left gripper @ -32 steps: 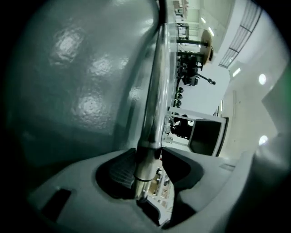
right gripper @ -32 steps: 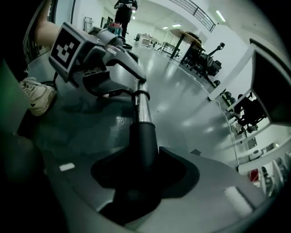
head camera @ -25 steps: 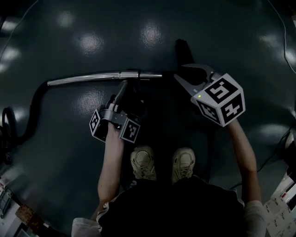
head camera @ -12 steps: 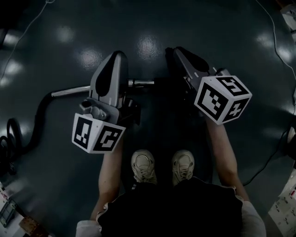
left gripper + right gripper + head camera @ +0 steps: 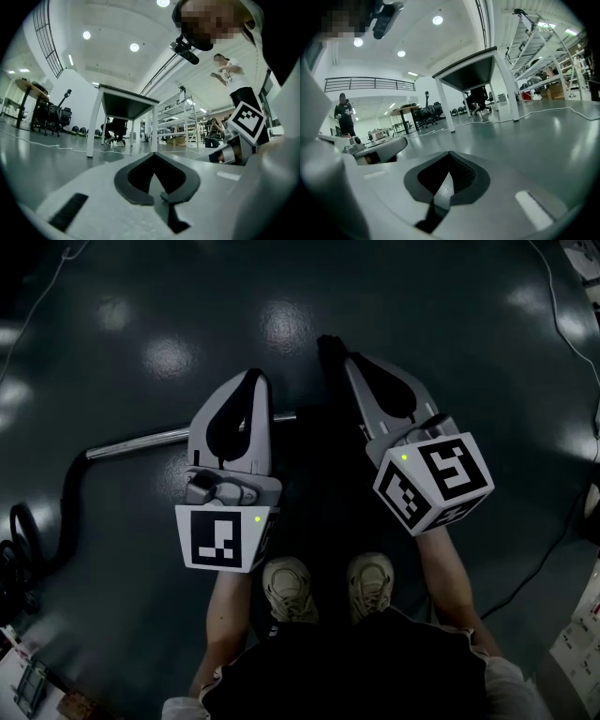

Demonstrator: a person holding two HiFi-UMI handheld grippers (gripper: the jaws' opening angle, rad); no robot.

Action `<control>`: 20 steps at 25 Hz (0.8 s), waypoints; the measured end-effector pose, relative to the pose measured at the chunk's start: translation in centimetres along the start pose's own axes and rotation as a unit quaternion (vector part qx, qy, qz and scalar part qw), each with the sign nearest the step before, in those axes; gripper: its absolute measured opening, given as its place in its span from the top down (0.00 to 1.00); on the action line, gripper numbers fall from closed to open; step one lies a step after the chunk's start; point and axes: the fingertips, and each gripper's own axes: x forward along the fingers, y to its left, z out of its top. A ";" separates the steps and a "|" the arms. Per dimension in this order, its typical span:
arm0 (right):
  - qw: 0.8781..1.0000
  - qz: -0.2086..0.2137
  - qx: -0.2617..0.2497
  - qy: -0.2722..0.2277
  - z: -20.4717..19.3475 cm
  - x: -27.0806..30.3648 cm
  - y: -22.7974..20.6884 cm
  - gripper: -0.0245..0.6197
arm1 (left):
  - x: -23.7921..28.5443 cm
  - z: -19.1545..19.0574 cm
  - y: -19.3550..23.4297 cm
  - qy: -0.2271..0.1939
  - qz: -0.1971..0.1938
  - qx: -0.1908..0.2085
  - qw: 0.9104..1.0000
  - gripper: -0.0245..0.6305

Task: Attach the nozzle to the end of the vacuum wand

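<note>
The chrome vacuum wand (image 5: 141,441) lies on the dark floor, with its black hose (image 5: 67,491) curling off to the left. Its right end (image 5: 285,415) shows just past my left gripper (image 5: 251,377), which hovers above it, shut and empty. A black piece (image 5: 327,345), too dark to make out, lies on the floor beyond the tips of my right gripper (image 5: 351,358), also shut and empty. Both grippers point level across the room, as the left gripper (image 5: 153,154) view and the right gripper (image 5: 450,153) view show. Neither touches the wand.
My shoes (image 5: 292,587) stand just below the grippers. A white cable (image 5: 561,313) and a black cable (image 5: 536,570) run over the floor on the right. A white table (image 5: 473,70), office chairs (image 5: 425,113), shelving (image 5: 174,123) and a standing person (image 5: 344,117) are farther off.
Both grippers have risen from near the floor toward the head camera. The left one has rolled over. The jaws of both have closed on nothing.
</note>
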 end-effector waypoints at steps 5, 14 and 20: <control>1.000 -0.004 -0.008 0.007 -2.0 2.7 -1.3 0.95 | 2.5 -3.3 1.9 0.015 0.010 -0.025 1.000 0.96; 0.999 0.011 -0.023 0.024 11.9 -0.5 -0.2 0.95 | 3.0 8.6 7.3 0.012 0.058 0.009 0.998 0.96; 0.999 0.017 -0.019 0.039 40.6 -11.3 11.5 0.95 | 2.2 42.5 3.4 -0.003 0.063 -0.030 0.998 0.96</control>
